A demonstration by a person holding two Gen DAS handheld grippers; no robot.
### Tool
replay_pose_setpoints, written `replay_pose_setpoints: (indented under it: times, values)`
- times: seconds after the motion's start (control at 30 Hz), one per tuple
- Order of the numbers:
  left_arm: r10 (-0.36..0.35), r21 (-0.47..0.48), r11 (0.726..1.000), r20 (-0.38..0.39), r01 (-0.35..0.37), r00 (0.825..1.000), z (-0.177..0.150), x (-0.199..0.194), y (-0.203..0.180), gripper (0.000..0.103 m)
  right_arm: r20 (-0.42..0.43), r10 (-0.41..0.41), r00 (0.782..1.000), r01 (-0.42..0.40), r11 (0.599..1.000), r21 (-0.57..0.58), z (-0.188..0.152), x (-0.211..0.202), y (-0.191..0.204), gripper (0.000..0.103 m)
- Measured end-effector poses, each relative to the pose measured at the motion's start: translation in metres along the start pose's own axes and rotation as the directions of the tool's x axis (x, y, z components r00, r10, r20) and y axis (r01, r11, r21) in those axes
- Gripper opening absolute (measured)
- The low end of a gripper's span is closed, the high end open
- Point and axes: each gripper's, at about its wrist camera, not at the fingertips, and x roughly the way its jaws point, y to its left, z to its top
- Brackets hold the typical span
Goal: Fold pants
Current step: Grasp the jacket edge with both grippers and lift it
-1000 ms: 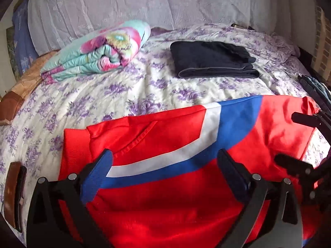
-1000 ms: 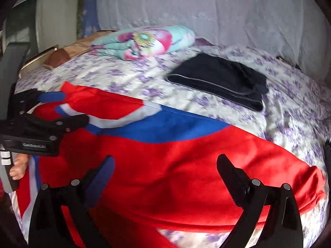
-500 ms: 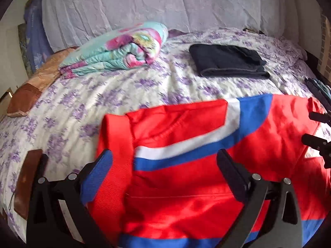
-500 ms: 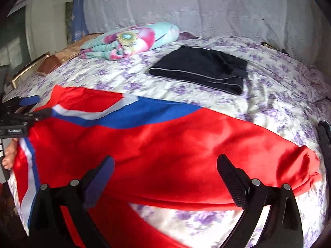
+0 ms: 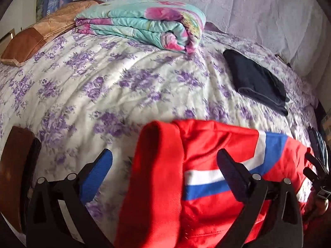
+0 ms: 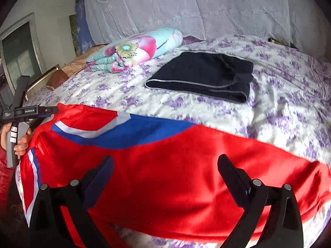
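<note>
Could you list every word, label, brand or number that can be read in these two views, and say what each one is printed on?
Small white lettering on the black body of the left gripper, seen in the right wrist view: too small and blurred to read.
Red pants, folded black garment, floral blanket and bedspread: no text visible, only stripes and flower prints.

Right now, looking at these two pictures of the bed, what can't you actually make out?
- Red pants: the lower part runs off the bottom edge in both views, behind the open left tongs and right tongs.
- Right tongs in the left view: cut by the right edge.
- Black folded garment: what kind of clothing, folds hide it.
- Brown thing, left view: cut by the edge, unidentifiable.
</note>
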Motion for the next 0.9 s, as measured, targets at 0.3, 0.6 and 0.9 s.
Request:
replay_pose_setpoints:
  times: [0.3, 0.6, 0.9]
  values:
    - [-0.202, 0.07, 0.976, -0.086, 0.208, 0.976, 0.008, 0.039, 0.007, 0.097, -0.065, 0.016, 0.998, -0.029, 0.978, -0.207, 0.052, 0.064, 0.003, 0.1]
    - [-0.32, -0.016, 0.948, -0.05, 0.319, 0.946, 0.011, 0.043, 0.028, 0.05, -0.178, 0.072, 0.981, -0.109, 0.972, -0.21, 0.051, 0.11, -0.003, 0.019]
    - [-0.297, 0.079, 0.953, 0.054, 0.292, 0.953, 0.008, 0.011, 0.014, 0.014, -0.034, 0.059, 0.998, -0.065, 0.975, -0.214, 0.037, 0.029, 0.021, 0.005]
